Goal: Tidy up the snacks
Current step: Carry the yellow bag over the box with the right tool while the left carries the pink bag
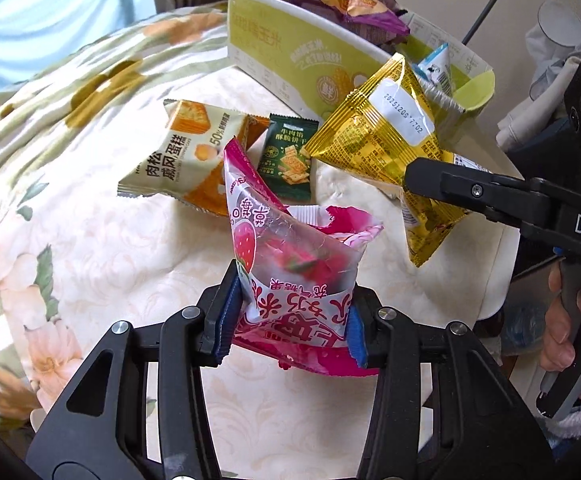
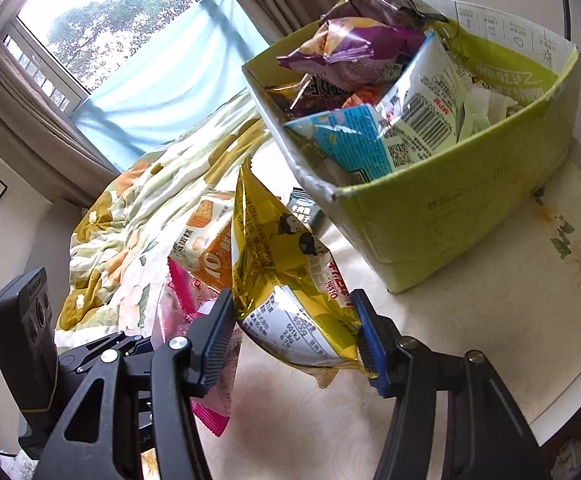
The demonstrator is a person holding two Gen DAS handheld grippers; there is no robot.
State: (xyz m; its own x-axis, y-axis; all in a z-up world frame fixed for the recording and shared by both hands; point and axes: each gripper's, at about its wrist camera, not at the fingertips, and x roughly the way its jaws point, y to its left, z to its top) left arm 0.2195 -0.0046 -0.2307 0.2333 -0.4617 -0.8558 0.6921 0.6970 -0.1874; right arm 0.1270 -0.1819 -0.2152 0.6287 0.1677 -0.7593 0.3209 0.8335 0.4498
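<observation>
Left wrist: left claw (image 1: pixel 290 320) clamps pink packet (image 1: pixel 290 256) upright; right claw (image 2: pixel 296 334) pinches gold bag (image 2: pixel 286 264) upright

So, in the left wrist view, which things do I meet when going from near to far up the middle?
left gripper → pink strawberry candy bag → dark green cracker packet → green cardboard box → purple snack bag.

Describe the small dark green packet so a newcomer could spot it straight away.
Start at the big yellow-green cardboard box full of snacks on the cream tablecloth. Just in front of its near wall two packets lie flat; the dark green cracker packet is the right one. It is smaller than the white-and-orange cake packet beside it.
</observation>
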